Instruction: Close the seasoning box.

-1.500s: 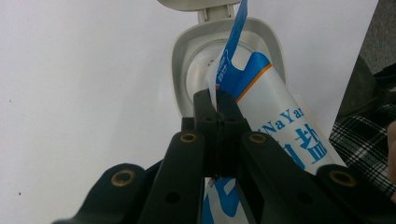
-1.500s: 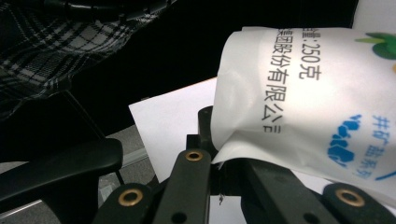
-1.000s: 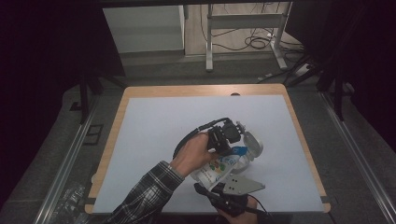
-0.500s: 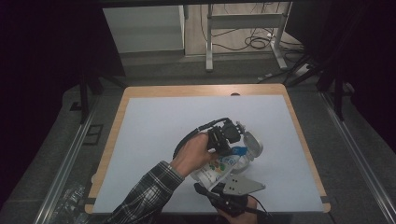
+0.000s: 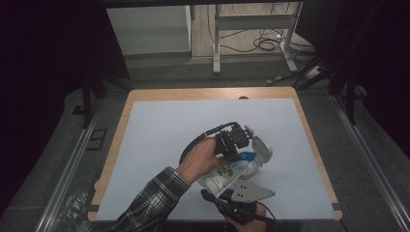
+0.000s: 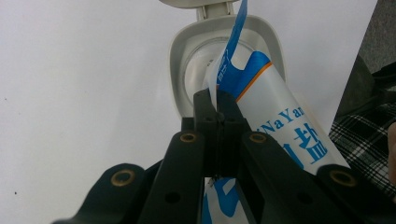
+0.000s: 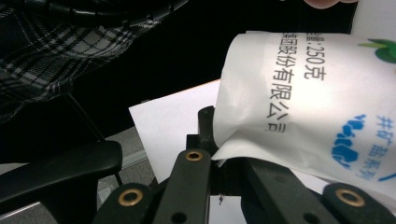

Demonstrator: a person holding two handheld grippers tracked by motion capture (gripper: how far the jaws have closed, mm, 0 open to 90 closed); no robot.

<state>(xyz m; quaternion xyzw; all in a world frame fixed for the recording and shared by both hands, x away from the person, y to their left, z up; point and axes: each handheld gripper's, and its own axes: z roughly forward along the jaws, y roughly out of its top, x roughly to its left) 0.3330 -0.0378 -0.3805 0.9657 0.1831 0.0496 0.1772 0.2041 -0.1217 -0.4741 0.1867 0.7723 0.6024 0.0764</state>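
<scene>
Both grippers are on the salt bag [image 5: 226,175] now, which lies slanted just above the near right part of the worktop [image 5: 159,125], its mouth aimed at the white container [image 5: 260,151] with the flip lid thrown open. The left gripper [image 5: 235,145] has its fingers [image 6: 205,116] pinched shut on the torn top edge of the bag, right at the container's rim; in its own view the blue-and-white film runs straight into that round opening. The right gripper [image 5: 231,193] has the bag's other end, fingers [image 7: 206,122] closed on a fold of the white film at the near edge.

This reads as a pour in hand: salt from bag to container (no grains can be made out, so whether it is flowing I cannot tell). The next move likely calls for raising the near end while keeping the spout over the opening, so nothing spills on the sheet.

The worktop is a pale sheet on a wooden board, otherwise bare. Beyond it, a dark room: a table frame [image 5: 251,29], cables [image 5: 263,44] on the floor.
</scene>
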